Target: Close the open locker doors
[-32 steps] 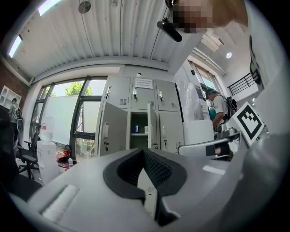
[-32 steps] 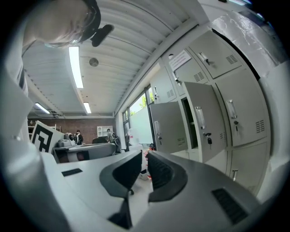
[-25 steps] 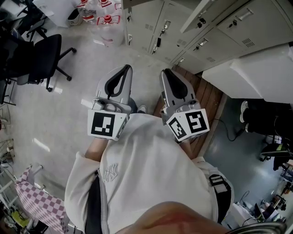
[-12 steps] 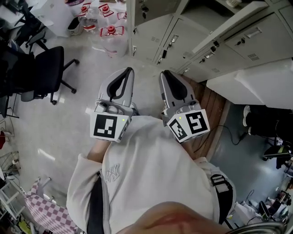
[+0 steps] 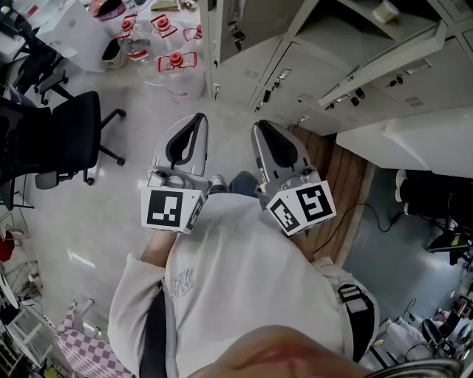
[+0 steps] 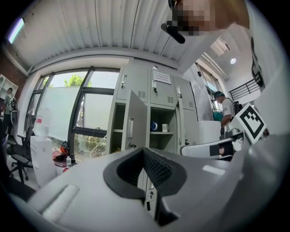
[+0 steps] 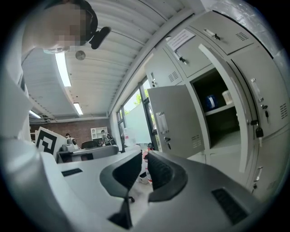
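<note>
A bank of grey lockers (image 5: 295, 59) runs along the top of the head view. One grey door (image 5: 240, 22) swings out at the upper middle, and a second door (image 5: 384, 59) shows edge-on to its right. In the left gripper view the open door (image 6: 135, 120) stands beside a compartment holding a blue mug (image 6: 154, 126) and a white cup (image 6: 164, 128). The right gripper view shows the same open door (image 7: 174, 122) and mug (image 7: 209, 100). My left gripper (image 5: 199, 118) and right gripper (image 5: 259, 125) sit side by side before the chest, short of the lockers, both shut on nothing.
A black office chair (image 5: 66, 129) stands at the left. Water bottles with red caps (image 5: 174, 63) crowd the floor by the locker corner. A wooden platform (image 5: 336, 166) lies at the lockers' foot, with a white covered block (image 5: 421, 136) to its right. Pale floor spreads ahead.
The lockers and bottles have slid lower in the head view, showing more of the open compartments. Both grippers keep their pose before the chest, still shut.
</note>
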Demonstrator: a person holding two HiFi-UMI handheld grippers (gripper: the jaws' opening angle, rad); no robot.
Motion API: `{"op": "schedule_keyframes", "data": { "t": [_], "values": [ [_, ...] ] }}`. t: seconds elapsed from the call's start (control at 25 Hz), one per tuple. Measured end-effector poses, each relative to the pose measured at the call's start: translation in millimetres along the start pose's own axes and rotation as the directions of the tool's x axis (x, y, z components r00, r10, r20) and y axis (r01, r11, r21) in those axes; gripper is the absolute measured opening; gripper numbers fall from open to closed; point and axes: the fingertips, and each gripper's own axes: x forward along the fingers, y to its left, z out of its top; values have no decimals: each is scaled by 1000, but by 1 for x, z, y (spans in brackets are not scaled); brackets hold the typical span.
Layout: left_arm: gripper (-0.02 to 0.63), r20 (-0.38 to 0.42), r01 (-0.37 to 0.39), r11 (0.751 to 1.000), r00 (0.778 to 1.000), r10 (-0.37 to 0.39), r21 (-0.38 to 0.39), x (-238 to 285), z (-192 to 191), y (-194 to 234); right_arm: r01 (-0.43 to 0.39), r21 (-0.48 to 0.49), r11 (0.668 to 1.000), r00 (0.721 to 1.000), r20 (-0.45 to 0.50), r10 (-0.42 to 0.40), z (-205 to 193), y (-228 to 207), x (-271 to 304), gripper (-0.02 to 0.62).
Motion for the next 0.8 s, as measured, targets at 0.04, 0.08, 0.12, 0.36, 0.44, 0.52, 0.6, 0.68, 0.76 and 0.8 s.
{"op": "schedule_keyframes", "data": {
  "t": [0.04, 0.08, 0.12, 0.36, 0.44, 0.52, 0.6, 0.68, 0.76, 0.8],
  "values": [
    [2, -5, -3, 1000, 1000, 3, -3, 4, -1, 4, -2, 8, 1000, 1000, -1, 2, 0, -3, 5, 41],
    [2, -10, -6, 1000, 1000, 6, -4, 9, -3, 7, -7, 17, 1000, 1000, 0, 7, 1, -6, 10, 41],
    [2, -14, -10, 1000, 1000, 10, -5, 14, -4, 11, -12, 26, 1000, 1000, 2, 12, 2, -9, 15, 41],
    [2, -19, -44, 999, 999, 45, 9, 59, -4, 31, -63, 24, 998, 998, 12, 62, 17, -44, 57, 41],
    [2, -6, -60, 998, 998, 61, 14, 73, 2, 37, -85, 9, 996, 996, 21, 85, 27, -55, 71, 41],
    [2, 15, -80, 997, 997, 79, 20, 84, 9, 43, -109, -15, 994, 993, 35, 109, 38, -62, 86, 41],
    [2, 27, -99, 995, 995, 98, 23, 93, 12, 47, -134, -40, 990, 990, 46, 135, 47, -68, 97, 41],
    [2, 26, -115, 993, 993, 114, 18, 100, 9, 50, -154, -64, 986, 986, 48, 157, 52, -71, 106, 41],
    [2, 22, -125, 992, 992, 124, 16, 106, 7, 53, -165, -80, 983, 985, 44, 169, 53, -75, 113, 41],
    [2, 18, -128, 992, 992, 128, 17, 109, 6, 55, -168, -84, 982, 984, 39, 171, 53, -77, 116, 43]
  ]
}}
